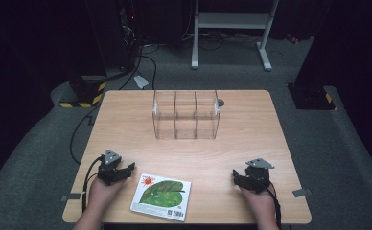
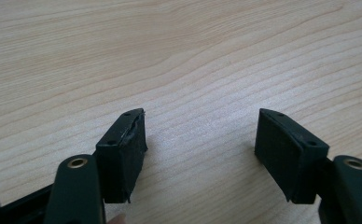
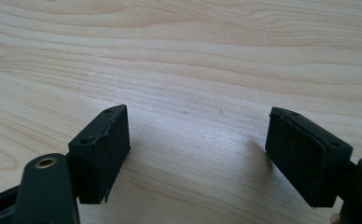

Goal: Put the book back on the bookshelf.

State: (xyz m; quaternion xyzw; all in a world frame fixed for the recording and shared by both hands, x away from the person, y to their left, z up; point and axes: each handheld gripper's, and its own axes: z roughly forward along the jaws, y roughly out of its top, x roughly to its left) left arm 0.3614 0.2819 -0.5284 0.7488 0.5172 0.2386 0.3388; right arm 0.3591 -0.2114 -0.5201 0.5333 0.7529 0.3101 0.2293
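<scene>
High view gives you the whole layout: your left gripper [image 1: 126, 168] sits near the table's [image 1: 251, 143] front-left corner, your right gripper [image 1: 237, 176] near the front-right, both low over the wood. The book [image 1: 161, 196] with the green leaf cover lies flat between them, just beside your left gripper and well apart from your right. Its near edge runs close to the table's front edge, and it's turned a bit off square. Farther back, mid-table, there's a clear bin [image 1: 186, 115] with three compartments, all looking empty from here.

Left gripper view gets you what the top camera can't: your left gripper [image 2: 200, 135] has its jaws spread wide, nothing between the pads [image 2: 123, 161], just bare wood grain. Right gripper view says the same for your right gripper [image 3: 198, 140], released, bare table in the gap. Neither close-up catches the book or the bin.

Room-wise, you've got a wide open strip of table between the book and the bin, and bare wood on both sides of the bin too.
</scene>
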